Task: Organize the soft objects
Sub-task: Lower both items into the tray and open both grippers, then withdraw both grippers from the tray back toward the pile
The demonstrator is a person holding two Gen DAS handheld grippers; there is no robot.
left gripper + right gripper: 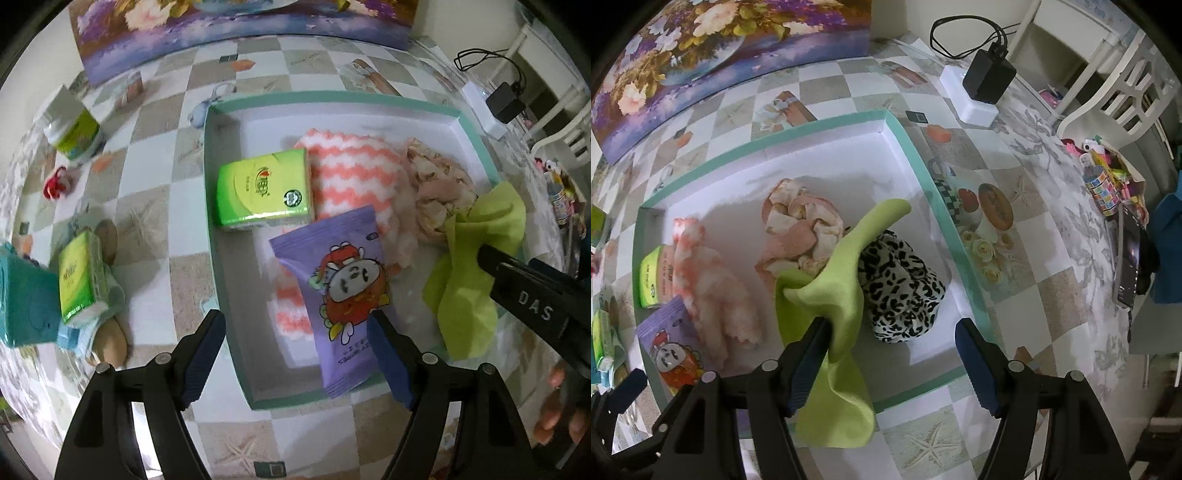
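Note:
A teal-rimmed tray (332, 96) (820, 127) holds a green tissue pack (258, 188), a pink-and-white zigzag cloth (351, 173), a purple wipes pack (332, 258), a crumpled beige-pink cloth (801, 229) and a leopard-print cloth (901, 291). My left gripper (295, 347) hangs open over the tray's near edge. Its right fingertip overlaps the purple pack's edge, and nothing is pinched. My right gripper (890, 343) is open above the tray's near right corner. A lime-green cloth (834, 295) drapes against its left finger only and trails over the rim.
Left of the tray lie a second green tissue pack (81, 277), a teal box (22, 295), a white-lidded jar (74, 133) and a small red thing (55, 184). A flower painting (240, 37) stands behind. A charger on a white power strip (986, 77) and a phone (1128, 258) are on the right.

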